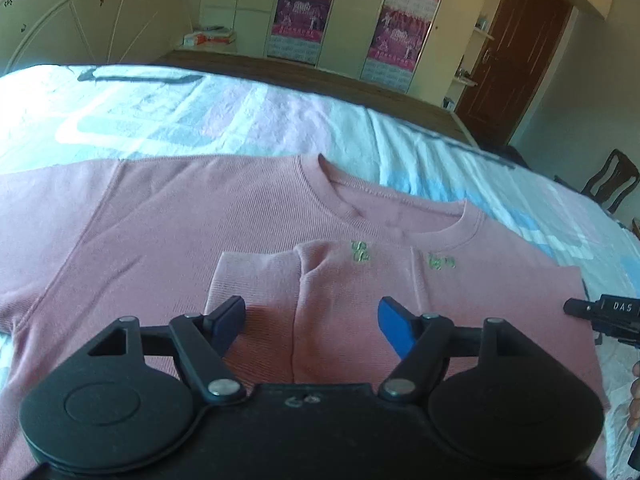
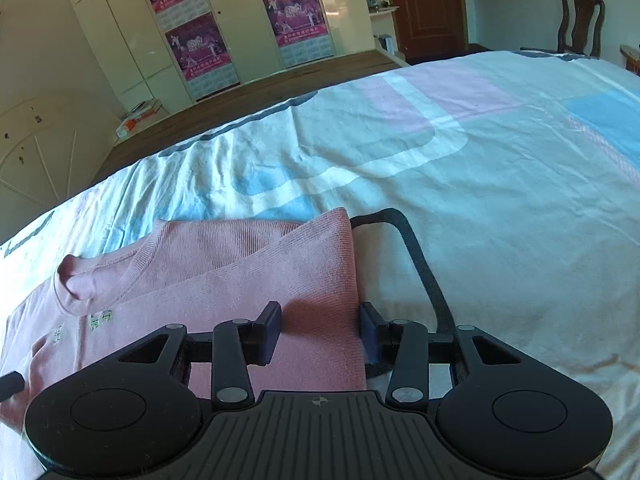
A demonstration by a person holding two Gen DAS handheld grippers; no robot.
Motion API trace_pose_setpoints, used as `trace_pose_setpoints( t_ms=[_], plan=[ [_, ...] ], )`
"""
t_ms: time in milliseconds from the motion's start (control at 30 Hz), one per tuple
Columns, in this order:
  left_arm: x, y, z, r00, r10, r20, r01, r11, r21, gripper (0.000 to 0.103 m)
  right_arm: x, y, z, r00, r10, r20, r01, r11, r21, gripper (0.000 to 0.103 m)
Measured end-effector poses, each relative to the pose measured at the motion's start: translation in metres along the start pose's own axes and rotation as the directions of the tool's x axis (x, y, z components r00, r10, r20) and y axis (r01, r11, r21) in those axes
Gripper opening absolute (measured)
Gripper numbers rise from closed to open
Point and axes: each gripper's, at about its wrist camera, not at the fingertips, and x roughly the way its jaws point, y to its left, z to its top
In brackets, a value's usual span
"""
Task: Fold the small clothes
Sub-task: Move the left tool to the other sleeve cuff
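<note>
A small pink sweatshirt (image 1: 180,216) lies flat on the bed, collar away from me, with green lettering on the chest. One sleeve (image 1: 260,276) is folded in across the front. My left gripper (image 1: 312,316) is open, hovering over the folded sleeve's cuff, holding nothing. In the right wrist view the sweatshirt (image 2: 240,276) shows its right side folded in with a straight edge. My right gripper (image 2: 320,332) is open, its fingers either side of that folded edge, just above the cloth. The right gripper's tip also shows in the left wrist view (image 1: 600,312).
The bed sheet (image 2: 480,184) is white with pale blue and pink shapes. A black strap (image 2: 420,264) lies on the sheet beside the sweatshirt's right edge. Cabinets with posters (image 2: 192,40), a brown door (image 2: 424,4) and a wooden chair (image 2: 580,20) stand beyond the bed.
</note>
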Motion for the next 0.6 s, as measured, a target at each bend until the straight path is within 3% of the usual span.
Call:
trace_pose_setpoints(
  t_ms=[100,233,433,600],
  plan=[
    [0.008,0.006,-0.006,0.999,0.039,-0.006,-0.039,0.999,0.017,0.069,0.011,0.010,-0.001,0.998,-0.065,0.011,0.066,0.992,-0.111,0.042],
    [0.000,0.011,-0.005,0.999,0.042,-0.020,-0.042,0.999,0.015,0.069,0.003,0.013,-0.004,0.992,-0.121,0.037,0.125,0.986,-0.112,0.042],
    [-0.021,0.040,0.002,0.997,0.074,-0.022,-0.075,0.997,-0.021,0.072,-0.030,0.055,-0.023,0.998,0.020,0.063,-0.010,0.986,-0.166,0.042],
    [-0.048,0.087,-0.001,0.992,0.129,-0.013,-0.130,0.989,-0.067,0.076,-0.041,0.121,-0.048,0.983,0.184,0.009,-0.176,0.955,-0.238,0.042]
  ],
)
